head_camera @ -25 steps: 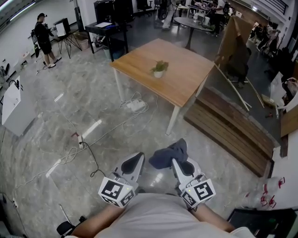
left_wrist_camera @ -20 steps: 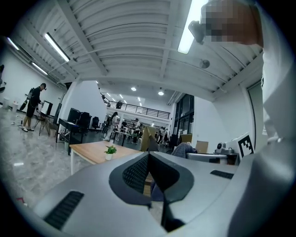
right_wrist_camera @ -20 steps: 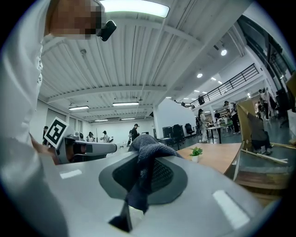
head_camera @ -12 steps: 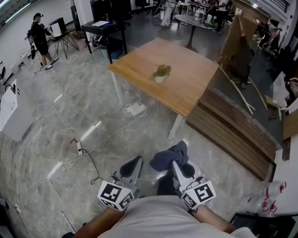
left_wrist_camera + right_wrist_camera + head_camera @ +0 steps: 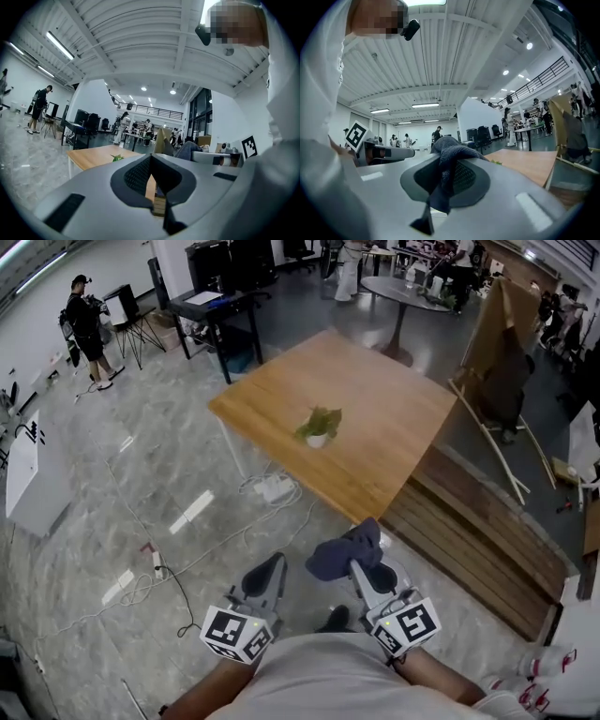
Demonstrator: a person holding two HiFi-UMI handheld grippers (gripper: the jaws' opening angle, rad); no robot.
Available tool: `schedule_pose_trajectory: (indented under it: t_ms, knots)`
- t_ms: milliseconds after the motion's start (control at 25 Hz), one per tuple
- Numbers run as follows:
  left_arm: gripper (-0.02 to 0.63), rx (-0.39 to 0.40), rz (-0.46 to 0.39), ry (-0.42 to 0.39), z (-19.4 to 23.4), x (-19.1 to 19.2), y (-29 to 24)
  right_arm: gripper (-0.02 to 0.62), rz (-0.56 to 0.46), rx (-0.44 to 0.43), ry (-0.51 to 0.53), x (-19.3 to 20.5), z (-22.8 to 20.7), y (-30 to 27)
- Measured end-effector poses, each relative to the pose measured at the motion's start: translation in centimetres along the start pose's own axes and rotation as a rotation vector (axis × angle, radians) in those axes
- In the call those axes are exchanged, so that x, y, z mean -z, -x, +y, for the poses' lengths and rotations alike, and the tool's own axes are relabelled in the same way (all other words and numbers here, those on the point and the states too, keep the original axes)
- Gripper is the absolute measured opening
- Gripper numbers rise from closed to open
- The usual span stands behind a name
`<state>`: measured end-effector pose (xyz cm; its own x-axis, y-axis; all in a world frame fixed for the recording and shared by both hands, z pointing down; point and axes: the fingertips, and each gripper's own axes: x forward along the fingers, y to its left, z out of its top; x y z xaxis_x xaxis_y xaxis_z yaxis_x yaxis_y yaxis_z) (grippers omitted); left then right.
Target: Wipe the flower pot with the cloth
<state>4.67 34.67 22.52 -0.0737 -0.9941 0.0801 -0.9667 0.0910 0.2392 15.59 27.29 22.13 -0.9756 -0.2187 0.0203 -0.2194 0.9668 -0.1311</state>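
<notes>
while both grippers hang low in front of the person, well apart from the table, the right gripper (image 5: 364,568) has its jaws clamped on the dark blue cloth (image 5: 342,552). the cloth bunches up over the tips and flops a bit to the left. the left gripper (image 5: 271,568) has its jaws pressed together with nothing in them.

the flower pot (image 5: 317,440), a small white one with a green plant, stands upright on the wooden table (image 5: 394,409), between the middle of the surface and its near left edge.

a white power strip (image 5: 275,488) with cables lies on the grey floor just below that edge. a stack of wooden planks (image 5: 478,540) lies along the table's near right side. a person (image 5: 86,322) in dark clothes stands way off at the back left.
</notes>
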Motion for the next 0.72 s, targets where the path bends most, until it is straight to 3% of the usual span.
schedule_pose_trajectory:
  t_ms: [400,720]
  knots:
    - [0.006,-0.06,0.016,-0.013,4.3,-1.6,-13.2,0.032,-0.004,0.037,0.015,-1.6,-12.7,-6.0]
    - [0.006,0.018,0.116,-0.009,13.2,-1.4,-26.1,0.032,0.037,0.165,-0.002,-0.3,-20.7,-14.5]
